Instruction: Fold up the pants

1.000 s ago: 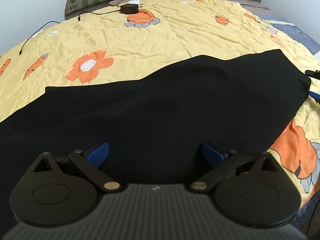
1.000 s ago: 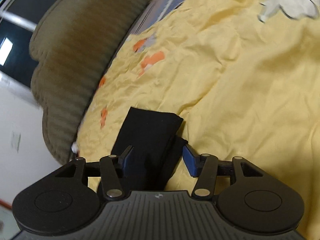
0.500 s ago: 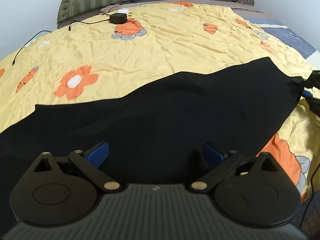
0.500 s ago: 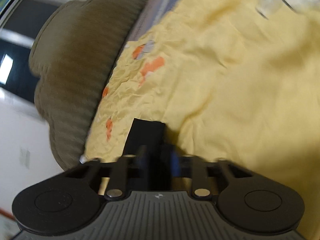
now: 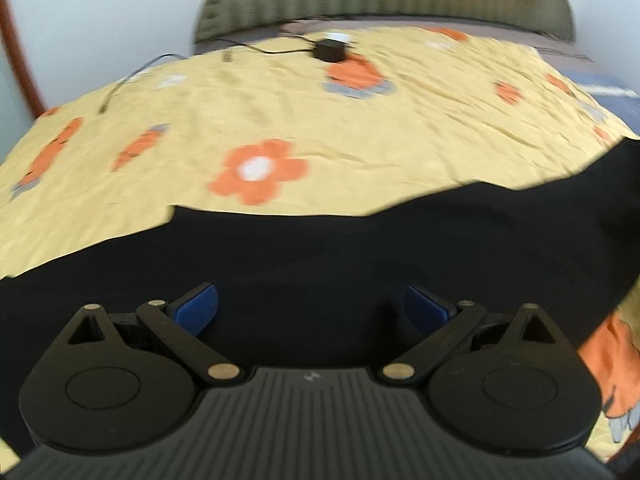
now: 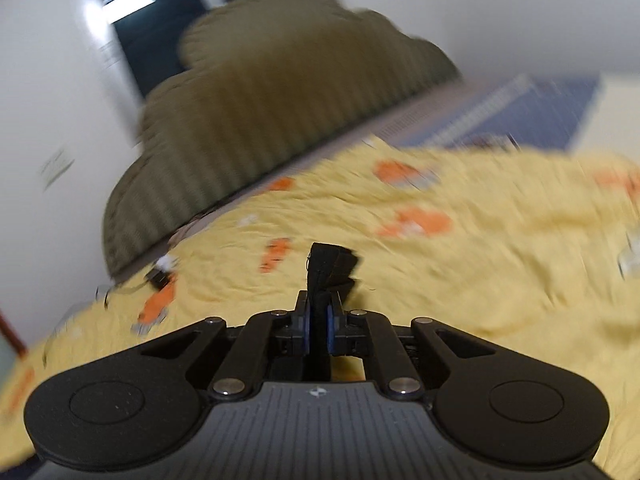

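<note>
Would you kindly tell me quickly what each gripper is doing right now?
Left gripper: open, over the black pants, gripping nothing.
Right gripper: shut on a bunched end of the pants.

- Soft, even daylight; no hard shadows, no glare.
- Both views are motion-blurred, the right wrist view more strongly, mainly the bedspread (image 6: 480, 280) and headboard (image 6: 280, 100).
- Fisheye bends the edges; the corners are dark.
- The pants (image 5: 360, 260) show no detail.

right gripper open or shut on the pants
Shut on the pants: the right gripper's blue pads press a bunched black edge of them from both sides.
</note>
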